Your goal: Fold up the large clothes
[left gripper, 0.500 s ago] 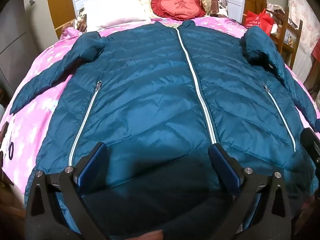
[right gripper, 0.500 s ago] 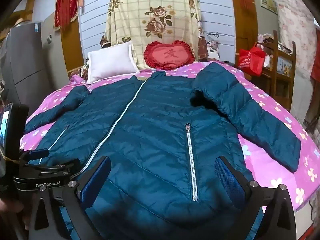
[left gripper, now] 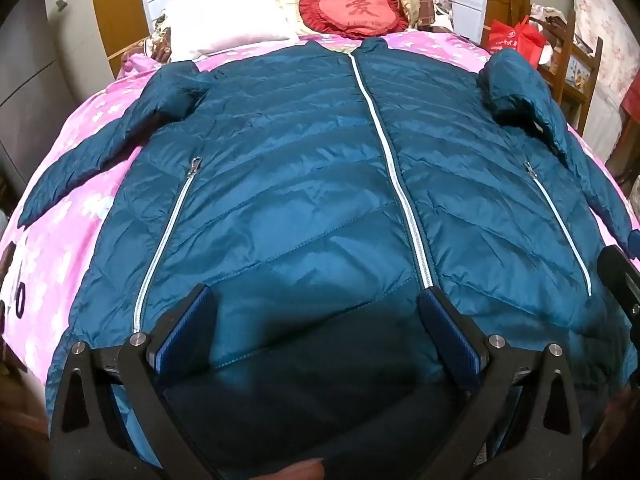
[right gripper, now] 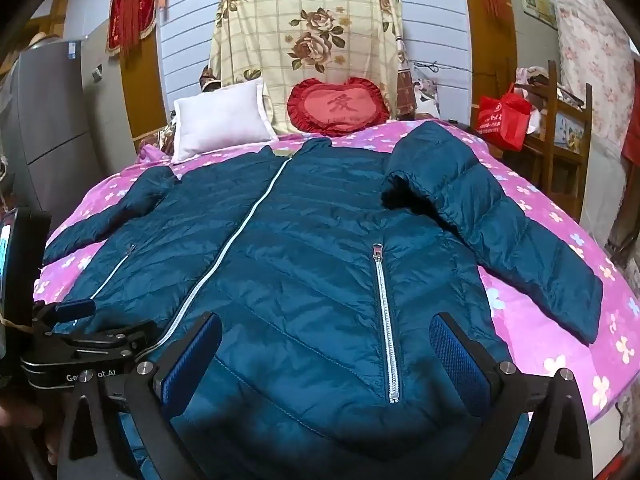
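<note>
Now both grippers, left gripper point(left gripper: 316, 320) and right gripper point(right gripper: 326, 344), jaws apart over seemingly untouched jacket point(left gripper: 304, 184)

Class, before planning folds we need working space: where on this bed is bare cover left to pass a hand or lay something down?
Bare pink floral bedcover shows between the teal quilted puffer jacket and its right sleeve, beyond that sleeve to the bed edge, and between body and left sleeve. The head end is crowded by the white pillow and red heart-shaped cushion.
</note>
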### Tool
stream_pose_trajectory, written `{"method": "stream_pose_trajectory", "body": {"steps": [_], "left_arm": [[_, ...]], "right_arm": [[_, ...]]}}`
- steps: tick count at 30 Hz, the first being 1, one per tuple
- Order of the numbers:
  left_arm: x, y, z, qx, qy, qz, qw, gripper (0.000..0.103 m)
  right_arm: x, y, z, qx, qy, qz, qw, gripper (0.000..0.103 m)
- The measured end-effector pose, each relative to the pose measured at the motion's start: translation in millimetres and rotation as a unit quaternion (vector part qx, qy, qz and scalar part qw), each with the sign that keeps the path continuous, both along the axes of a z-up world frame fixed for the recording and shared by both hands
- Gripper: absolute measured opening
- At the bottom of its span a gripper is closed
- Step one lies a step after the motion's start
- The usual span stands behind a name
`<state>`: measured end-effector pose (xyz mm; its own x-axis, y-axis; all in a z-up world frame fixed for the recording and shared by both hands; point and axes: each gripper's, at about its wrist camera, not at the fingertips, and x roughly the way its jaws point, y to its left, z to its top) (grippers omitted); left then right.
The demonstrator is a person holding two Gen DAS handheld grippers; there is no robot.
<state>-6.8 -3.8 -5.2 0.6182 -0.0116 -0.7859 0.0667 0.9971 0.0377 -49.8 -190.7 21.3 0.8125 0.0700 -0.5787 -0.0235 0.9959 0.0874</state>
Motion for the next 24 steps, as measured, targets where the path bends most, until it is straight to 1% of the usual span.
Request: {"method": "stream_pose_trajectory", "body": {"steps": [10,16,24], "left_arm": [[0.3,1.6,-2.7,-0.003,0.007,0.002,1.0000,0.103],[3.9,9.9,-13.4,-0.031,0.028,-0.005,0.9991,0.103],[3.5,12.3,-21.0,-0.045,0.028,-0.012,0.9985,0.103]], "right_arm": [[-3.5,-1.6,2.7,0.001,-0.002,-0.001,1.000,0.103],[-6.0,-2.3,4.1,-0.012,0.004,-0.009,1.000,0.103],[-6.3,-5.4,3.2,-0.010,0.010,-0.017,1.000,0.103]]}}
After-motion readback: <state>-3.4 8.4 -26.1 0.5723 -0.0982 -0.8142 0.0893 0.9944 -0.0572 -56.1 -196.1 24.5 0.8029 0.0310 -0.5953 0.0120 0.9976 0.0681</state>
